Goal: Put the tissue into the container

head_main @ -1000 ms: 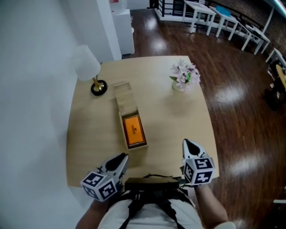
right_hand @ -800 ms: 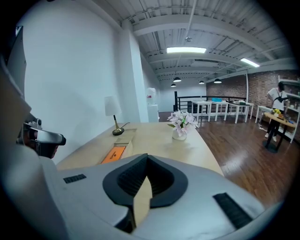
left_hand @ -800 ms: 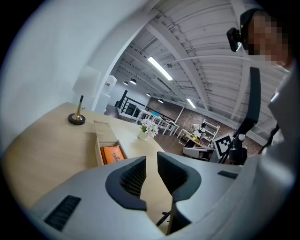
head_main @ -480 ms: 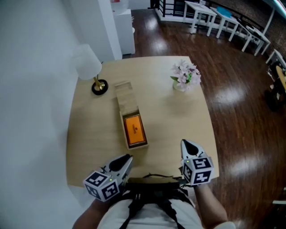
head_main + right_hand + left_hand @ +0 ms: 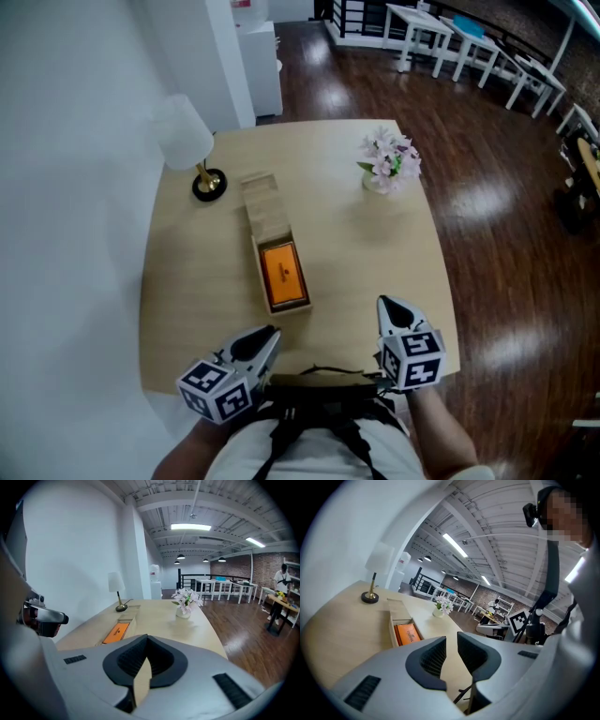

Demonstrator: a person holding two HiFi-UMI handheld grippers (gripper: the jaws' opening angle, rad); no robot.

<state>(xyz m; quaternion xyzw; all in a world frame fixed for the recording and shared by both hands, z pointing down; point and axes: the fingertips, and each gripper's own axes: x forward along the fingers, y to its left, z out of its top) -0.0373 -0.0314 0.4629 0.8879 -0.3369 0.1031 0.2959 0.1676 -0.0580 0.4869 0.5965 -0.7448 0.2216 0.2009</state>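
A long wooden container (image 5: 262, 205) lies on the table (image 5: 356, 253), running away from me. An orange tissue pack (image 5: 282, 273) lies inside its near end; the far part shows as a wooden lid. My left gripper (image 5: 268, 333) hovers at the table's near edge, just short of the container, jaws a little apart with nothing between them. My right gripper (image 5: 385, 303) is at the near right, shut and empty. The left gripper view shows the orange pack (image 5: 407, 633) ahead of the left gripper (image 5: 451, 639). From the right gripper (image 5: 147, 640), the pack (image 5: 116, 632) lies ahead to the left.
A white-shaded lamp (image 5: 184, 142) on a dark round base stands at the far left corner. A vase of pale flowers (image 5: 389, 157) sits at the far right. A wall runs along the table's left side. White tables (image 5: 469, 42) stand on the dark wood floor beyond.
Both grippers have drifted slightly: the left one a little right and forward, the right one a little left. The container and tissue pack have not moved.
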